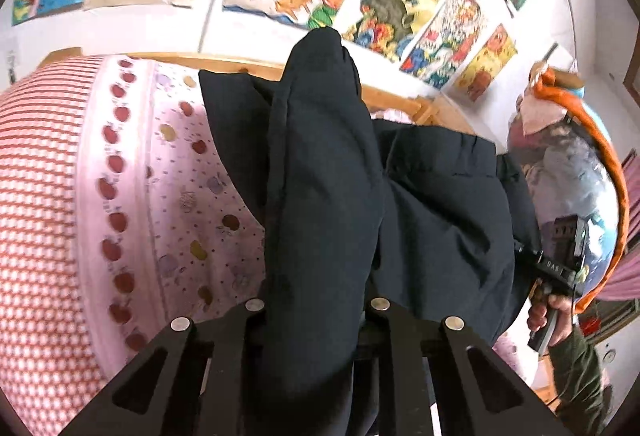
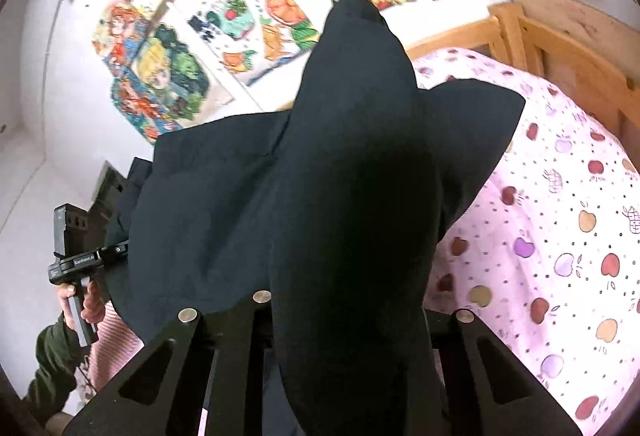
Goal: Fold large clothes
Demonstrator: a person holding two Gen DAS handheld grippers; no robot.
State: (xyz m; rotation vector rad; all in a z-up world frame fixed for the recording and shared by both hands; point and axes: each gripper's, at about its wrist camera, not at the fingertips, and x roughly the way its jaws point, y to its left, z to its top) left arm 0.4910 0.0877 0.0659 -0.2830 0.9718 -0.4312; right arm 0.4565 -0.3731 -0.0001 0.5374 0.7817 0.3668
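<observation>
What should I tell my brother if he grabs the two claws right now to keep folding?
Left claw: shut on the dark garment, a bunch of cloth between its fingers.
Right claw: shut on the same garment too.
The garment hangs from both claws above the apple-print bedsheet, one part draped toward the wooden bed frame.
Done: both grips taken, cloth raised.
Left: lay it flat and make the folds; no tidy fold shows yet.

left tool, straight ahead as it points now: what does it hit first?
The dark garment already clamped in the left tool; cloth fills the line ahead. Past it probably the apple-print bedsheet, though depth is unclear.
</observation>
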